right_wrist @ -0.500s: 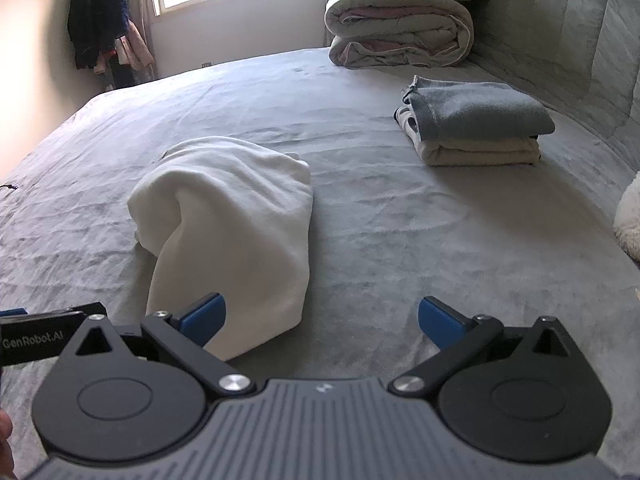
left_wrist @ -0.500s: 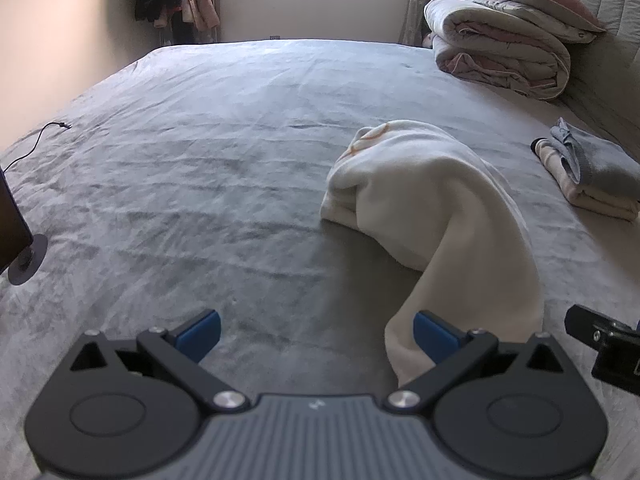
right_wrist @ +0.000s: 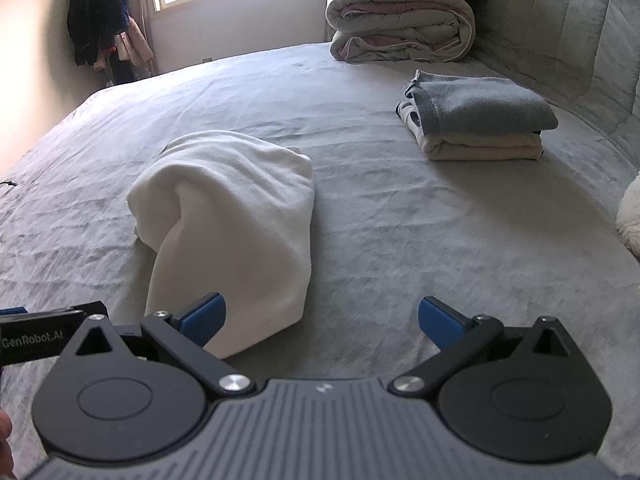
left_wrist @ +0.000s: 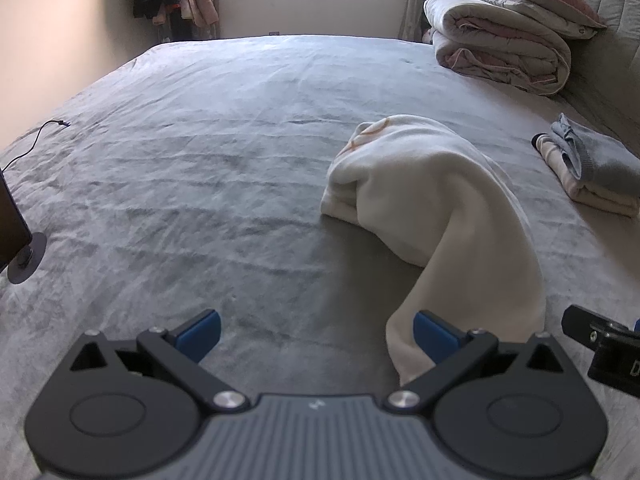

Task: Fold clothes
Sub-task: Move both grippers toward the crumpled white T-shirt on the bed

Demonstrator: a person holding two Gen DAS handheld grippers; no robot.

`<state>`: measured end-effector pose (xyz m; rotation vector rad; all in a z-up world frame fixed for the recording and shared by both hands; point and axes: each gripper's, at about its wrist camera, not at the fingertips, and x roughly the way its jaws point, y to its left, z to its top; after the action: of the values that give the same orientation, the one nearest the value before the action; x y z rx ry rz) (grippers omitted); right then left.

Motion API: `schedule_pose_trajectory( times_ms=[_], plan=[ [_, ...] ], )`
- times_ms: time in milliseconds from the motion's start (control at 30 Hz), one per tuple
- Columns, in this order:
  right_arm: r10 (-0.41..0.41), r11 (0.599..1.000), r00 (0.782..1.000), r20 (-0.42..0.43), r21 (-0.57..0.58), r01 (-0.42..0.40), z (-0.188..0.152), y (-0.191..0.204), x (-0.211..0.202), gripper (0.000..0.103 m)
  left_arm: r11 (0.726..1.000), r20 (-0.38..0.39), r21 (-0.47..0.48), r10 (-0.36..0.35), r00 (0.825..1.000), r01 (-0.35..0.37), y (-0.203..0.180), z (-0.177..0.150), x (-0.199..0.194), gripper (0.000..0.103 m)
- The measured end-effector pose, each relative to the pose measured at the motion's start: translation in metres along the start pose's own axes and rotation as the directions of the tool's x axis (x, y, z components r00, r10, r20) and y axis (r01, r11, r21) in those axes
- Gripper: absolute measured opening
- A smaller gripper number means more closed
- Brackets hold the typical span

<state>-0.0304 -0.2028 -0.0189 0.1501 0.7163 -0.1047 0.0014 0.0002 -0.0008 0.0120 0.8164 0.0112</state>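
Note:
A cream white garment (left_wrist: 436, 200) lies bunched on the grey bed (left_wrist: 200, 152), with one end trailing toward me. In the left wrist view my left gripper (left_wrist: 316, 332) is open, and the garment's near end lies just behind its right blue pad (left_wrist: 434, 336). Seen from the right wrist, the same garment (right_wrist: 236, 216) lies left of centre, and my right gripper (right_wrist: 322, 318) is open over bare bedcover. The garment's tip sits behind its left pad (right_wrist: 204, 316). Neither gripper holds anything.
A stack of folded clothes (right_wrist: 476, 120), grey on top, sits at the right of the bed. A rolled duvet (right_wrist: 400, 24) and pillows lie by the headboard. A cable (left_wrist: 36, 140) and a dark stand (left_wrist: 24, 256) are at the bed's left edge. Clothes hang by the window.

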Motion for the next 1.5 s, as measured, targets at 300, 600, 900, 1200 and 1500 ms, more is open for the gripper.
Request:
schedule_pose_trajectory(
  times_ms=[300,600,900,1200,1500],
  plan=[
    [-0.002,1.0,1.0,-0.012,0.002,0.002,-0.001,0.0,0.001,0.103,1.0,-0.016,0.012,0.016,1.0,-0.016,0.0,0.0,0.003,0.102],
    [0.0,1.0,1.0,-0.028,0.004,0.001,-0.002,0.001,0.003,0.103,0.999,-0.026,0.027,0.038,0.999,-0.037,0.0,-0.002,0.007,0.103],
    [-0.001,1.0,0.999,-0.051,0.007,0.001,-0.001,0.0,0.01,0.103,0.997,-0.052,0.039,0.068,0.996,-0.066,-0.001,-0.001,0.013,0.103],
    [0.001,1.0,0.995,-0.097,-0.013,-0.003,0.002,0.005,0.029,0.103,0.995,-0.105,0.057,0.083,0.991,-0.078,0.001,0.004,0.033,0.102],
    [-0.028,0.999,0.984,-0.178,-0.034,0.023,0.0,0.002,0.066,0.103,0.993,-0.162,0.07,0.106,0.981,-0.096,0.008,0.005,0.059,0.103]
  ],
)
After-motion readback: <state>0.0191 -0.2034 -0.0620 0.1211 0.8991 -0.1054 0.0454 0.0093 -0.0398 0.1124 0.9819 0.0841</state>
